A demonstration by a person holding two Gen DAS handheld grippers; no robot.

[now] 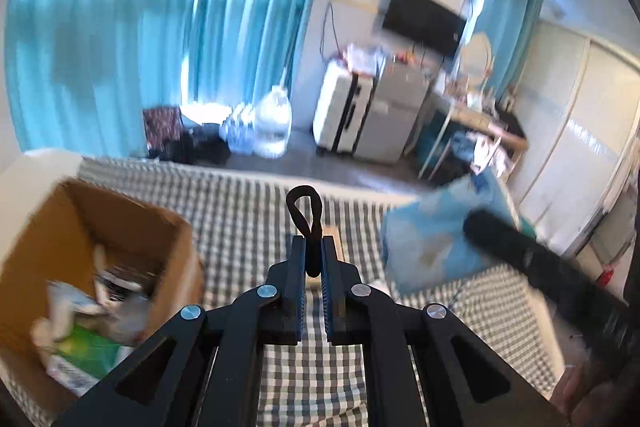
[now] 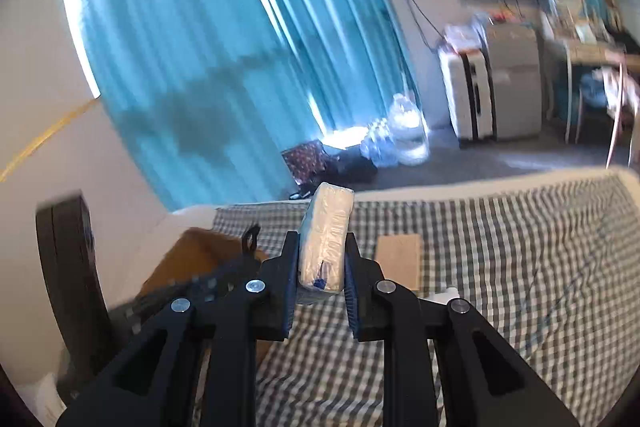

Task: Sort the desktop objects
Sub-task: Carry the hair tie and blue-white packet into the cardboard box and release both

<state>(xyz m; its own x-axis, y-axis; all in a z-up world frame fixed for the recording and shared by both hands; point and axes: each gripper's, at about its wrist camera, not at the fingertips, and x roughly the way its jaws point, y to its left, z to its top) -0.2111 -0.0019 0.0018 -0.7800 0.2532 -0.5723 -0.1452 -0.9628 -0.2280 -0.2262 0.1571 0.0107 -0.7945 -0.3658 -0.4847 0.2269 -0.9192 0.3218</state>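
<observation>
My left gripper [image 1: 314, 247] is shut on a black strap loop [image 1: 306, 211] that stands up between its fingers, above the checked tablecloth [image 1: 248, 219]. A brown cardboard box [image 1: 36, 239] holding several items sits to its left. My right gripper [image 2: 322, 247] is shut on a pale plastic-wrapped packet [image 2: 326, 235], held upright above the cloth. In the left wrist view that packet [image 1: 432, 239] looks blue, with the right gripper's black body [image 1: 520, 255] beside it. The box [image 2: 192, 255] and the left gripper's body [image 2: 208, 279] show at lower left in the right wrist view.
A small tan board [image 2: 398, 259] lies on the checked cloth [image 2: 520, 247] ahead of my right gripper, with a white object [image 2: 446, 295] near it. A dark round-edged object [image 2: 64, 267] stands at the left. Beyond the table edge are turquoise curtains [image 1: 120, 27], water bottles [image 1: 272, 127] and suitcases [image 1: 360, 115].
</observation>
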